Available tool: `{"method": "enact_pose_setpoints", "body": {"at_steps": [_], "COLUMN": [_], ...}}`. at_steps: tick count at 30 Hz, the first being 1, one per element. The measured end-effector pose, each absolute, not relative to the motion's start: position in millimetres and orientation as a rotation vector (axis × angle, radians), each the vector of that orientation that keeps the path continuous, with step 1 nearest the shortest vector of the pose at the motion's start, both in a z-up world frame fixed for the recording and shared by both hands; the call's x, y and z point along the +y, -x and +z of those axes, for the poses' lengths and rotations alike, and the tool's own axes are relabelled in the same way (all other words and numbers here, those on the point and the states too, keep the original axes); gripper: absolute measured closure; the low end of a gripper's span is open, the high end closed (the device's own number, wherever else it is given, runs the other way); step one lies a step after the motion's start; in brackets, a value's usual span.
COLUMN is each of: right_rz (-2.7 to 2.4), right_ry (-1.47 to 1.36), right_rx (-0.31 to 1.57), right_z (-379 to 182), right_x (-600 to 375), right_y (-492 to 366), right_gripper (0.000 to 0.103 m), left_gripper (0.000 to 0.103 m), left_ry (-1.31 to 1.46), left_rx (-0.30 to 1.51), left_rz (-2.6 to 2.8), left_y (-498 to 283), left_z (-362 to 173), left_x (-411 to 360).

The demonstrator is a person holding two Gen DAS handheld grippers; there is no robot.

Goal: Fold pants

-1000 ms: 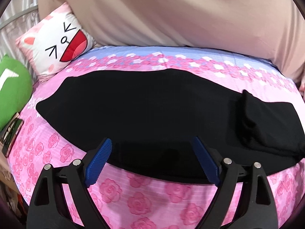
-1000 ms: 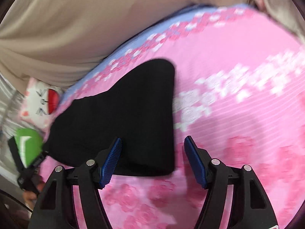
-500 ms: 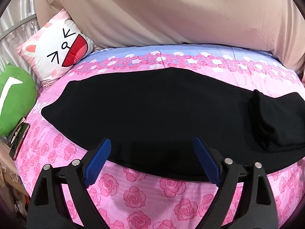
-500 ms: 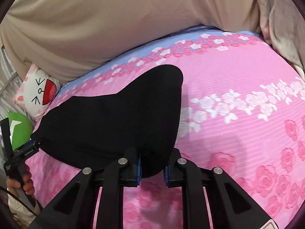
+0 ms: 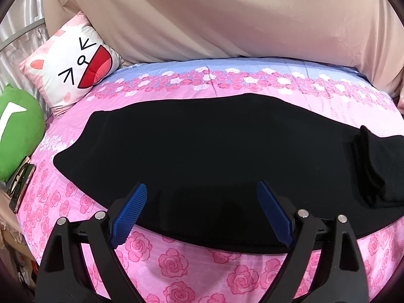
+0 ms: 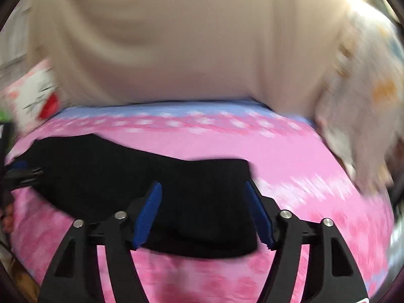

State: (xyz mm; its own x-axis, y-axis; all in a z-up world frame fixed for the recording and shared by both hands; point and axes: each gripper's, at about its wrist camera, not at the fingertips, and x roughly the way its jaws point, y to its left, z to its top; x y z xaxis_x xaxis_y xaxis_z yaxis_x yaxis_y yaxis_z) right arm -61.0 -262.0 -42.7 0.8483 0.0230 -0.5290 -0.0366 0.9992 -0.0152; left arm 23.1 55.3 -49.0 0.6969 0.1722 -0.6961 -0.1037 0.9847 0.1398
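Black pants [image 5: 202, 146] lie flat across the pink rose bedsheet [image 5: 176, 265], with a raised fold of cloth at their right end [image 5: 371, 166]. My left gripper [image 5: 202, 212] is open and empty, its blue pads just above the pants' near edge. In the blurred right wrist view the pants' right end [image 6: 202, 202] lies between the blue pads of my right gripper [image 6: 204, 212], which is open and holds nothing.
A white cat-face pillow [image 5: 73, 68] and a green plush [image 5: 17, 128] sit at the bed's left end. A beige blanket [image 5: 227, 17] runs along the back. A dark flat object [image 5: 21, 184] lies at the left edge. Patterned bedding [image 6: 358, 106] is at the right.
My right gripper closed on the pants' right end half a second ago and has opened again, swinging so the view blurs. The left gripper has drawn back slightly and stays open.
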Motion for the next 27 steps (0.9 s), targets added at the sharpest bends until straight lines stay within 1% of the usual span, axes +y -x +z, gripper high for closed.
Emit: {"method": "enact_pose_setpoints", "body": {"at_steps": [2, 3, 6, 8, 9, 10, 11, 15, 18, 21, 24, 26, 27], "right_rz": [0.167, 0.243, 0.294, 0.277, 0.258, 0.256, 0.269, 0.298, 0.344, 0.407, 0.48, 0.474, 0.472], "right_ry": [0.042, 0.047, 0.101, 0.124, 0.125, 0.113, 0.071, -0.037, -0.065, -0.044, 0.006, 0.057, 0.081], "right_rx": [0.625, 0.67, 0.769, 0.816, 0.821, 0.816, 0.818, 0.805, 0.753, 0.73, 0.782, 0.827, 0.846], "right_z": [-51, -61, -92, -110, -114, -114, -110, -88, -66, -55, -73, -93, -104], "right_x": [-232, -217, -186, -177, -177, -177, -181, -184, -161, -124, -79, -57, -51], "right_y": [45, 35, 9, -5, -9, -11, -12, -25, -38, -57, -71, -80, -81], "right_gripper": [0.036, 0.04, 0.041, 0.051, 0.06, 0.086, 0.091, 0.091, 0.091, 0.091, 0.091, 0.088, 0.084], "left_gripper": [0.016, 0.016, 0.015, 0.015, 0.015, 0.015, 0.015, 0.015, 0.015, 0.015, 0.015, 0.015, 0.015], "left_ry": [-0.076, -0.069, -0.06, -0.058, -0.054, -0.043, -0.031, 0.004, 0.034, 0.057, 0.079, 0.097, 0.103], "left_rx": [0.786, 0.787, 0.788, 0.786, 0.785, 0.784, 0.782, 0.768, 0.758, 0.753, 0.757, 0.754, 0.753], "left_rz": [0.151, 0.152, 0.158, 0.167, 0.172, 0.176, 0.179, 0.191, 0.208, 0.236, 0.261, 0.298, 0.313], "left_y": [-23, -23, -19, -17, -16, -15, -14, -14, -15, -16, -17, -17, -17], "left_z": [-49, -49, -48, -48, -47, -46, -45, -42, -40, -38, -38, -38, -38], "left_x": [58, 60, 71, 79, 84, 91, 97, 116, 133, 153, 175, 196, 203]}}
